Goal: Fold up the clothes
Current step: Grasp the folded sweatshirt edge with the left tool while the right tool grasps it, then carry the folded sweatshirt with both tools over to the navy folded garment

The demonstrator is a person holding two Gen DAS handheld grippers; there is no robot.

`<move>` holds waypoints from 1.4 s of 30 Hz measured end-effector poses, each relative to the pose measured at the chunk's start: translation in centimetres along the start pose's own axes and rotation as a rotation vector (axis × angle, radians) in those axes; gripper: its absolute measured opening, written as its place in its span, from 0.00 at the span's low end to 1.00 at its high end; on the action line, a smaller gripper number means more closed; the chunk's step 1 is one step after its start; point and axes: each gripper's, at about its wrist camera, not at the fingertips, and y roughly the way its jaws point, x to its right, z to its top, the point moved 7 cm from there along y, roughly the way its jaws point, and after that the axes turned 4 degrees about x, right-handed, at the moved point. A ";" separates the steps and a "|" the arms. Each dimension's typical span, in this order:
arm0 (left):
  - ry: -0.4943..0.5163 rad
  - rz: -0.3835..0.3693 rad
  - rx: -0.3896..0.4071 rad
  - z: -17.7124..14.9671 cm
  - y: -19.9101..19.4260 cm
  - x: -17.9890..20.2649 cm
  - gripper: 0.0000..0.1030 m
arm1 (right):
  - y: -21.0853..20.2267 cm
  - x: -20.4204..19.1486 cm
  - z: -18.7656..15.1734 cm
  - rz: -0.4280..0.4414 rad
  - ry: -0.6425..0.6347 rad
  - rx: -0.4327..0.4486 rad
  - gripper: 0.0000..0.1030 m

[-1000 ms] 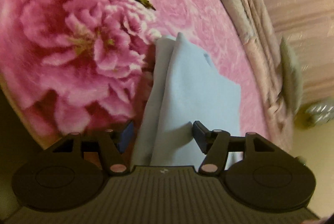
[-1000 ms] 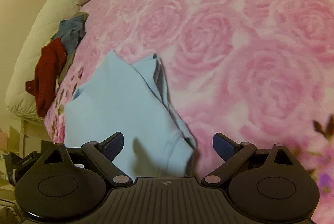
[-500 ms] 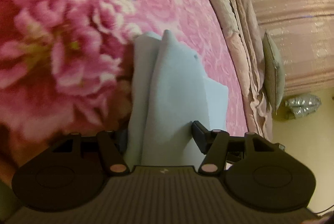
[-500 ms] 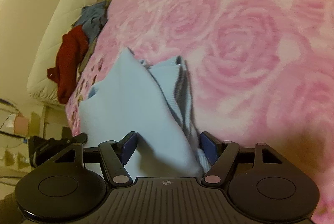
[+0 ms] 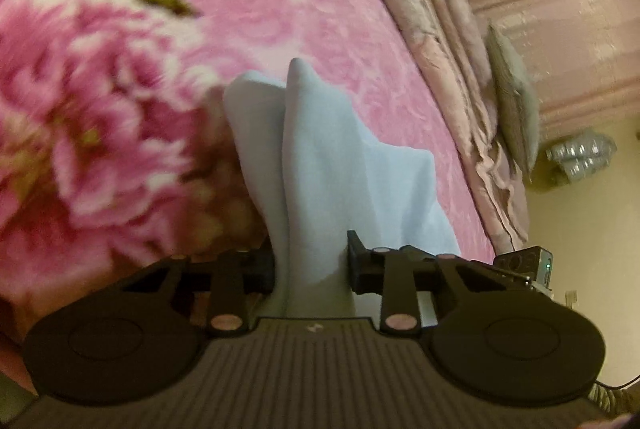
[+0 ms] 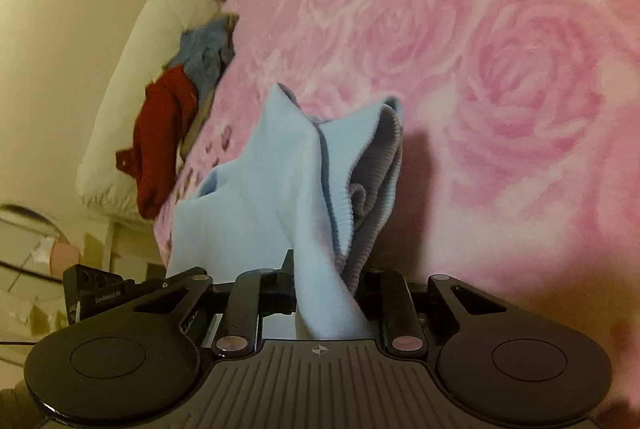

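So right up close, the left hand-held gripper (image 5: 311,265) has its jaws closing on a bunched edge of the light blue garment (image 5: 344,165), cloth between them and the pads looking like they already press it. Same story on the other side: the right hand-held gripper (image 6: 326,293) is closing too, pinching a twisted rope of the same garment (image 6: 280,165), with the ribbed cuff or hem (image 6: 376,189) hanging loose just beside the pinch.

What worries me: both grabs look like wads rather than clean corners. If the lift goes ahead like this, I'd guess the fold comes out lopsided, or only the outer layer comes up and the inner one slides out. The ribbed bit could also flop the wrong way and end up trapped inside the fold.

The garment sits on the pink floral blanket (image 6: 500,77) of the bed, toward the near edge, tented up between the two grippers. Farther off, a red garment (image 6: 160,133) and a blue one (image 6: 204,53) are piled at the bed's far-left edge in the right view; a grey pillow (image 5: 514,109) lies past the far edge in the left view.

Versus a second ago: both sets of jaws were spread wide with the cloth lying flatter, now they've pinched in and the fabric is pulled up.
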 end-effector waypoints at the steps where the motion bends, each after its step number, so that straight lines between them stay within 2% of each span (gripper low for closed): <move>1: 0.021 -0.007 -0.007 0.2 0.0 1.0 0.25 | -0.8 -0.4 -0.1 -0.003 0.009 0.020 0.19; 6: 0.143 -0.057 -0.073 1.1 0.9 7.4 0.25 | -6.5 -1.4 -0.3 -0.029 0.083 0.145 0.18; 10: 0.241 -0.115 -0.166 0.9 2.8 14.1 0.25 | -13.4 -1.3 -0.5 -0.054 0.171 0.271 0.18; 17: 0.412 -0.224 -0.384 -3.4 9.3 27.2 0.25 | -27.4 0.4 -3.0 -0.162 0.339 0.522 0.18; 22: 0.536 -0.346 -0.555 -9.6 15.6 37.4 0.25 | -38.2 2.4 -6.4 -0.251 0.451 0.739 0.18; 26: 0.633 -0.436 -0.675 -16.6 20.9 46.2 0.25 | -47.6 5.5 -9.6 -0.304 0.546 0.911 0.18; 29: 0.692 -0.482 -0.736 -22.4 25.2 52.8 0.25 | -54.1 8.6 -11.1 -0.334 0.600 1.002 0.18; 36: 0.708 -0.512 -0.784 -34.2 35.9 64.6 0.25 | -68.7 19.2 -10.8 -0.375 0.670 1.102 0.18; 42: 0.733 -0.510 -0.804 -40.9 45.2 72.1 0.25 | -77.2 27.9 -9.6 -0.382 0.713 1.147 0.18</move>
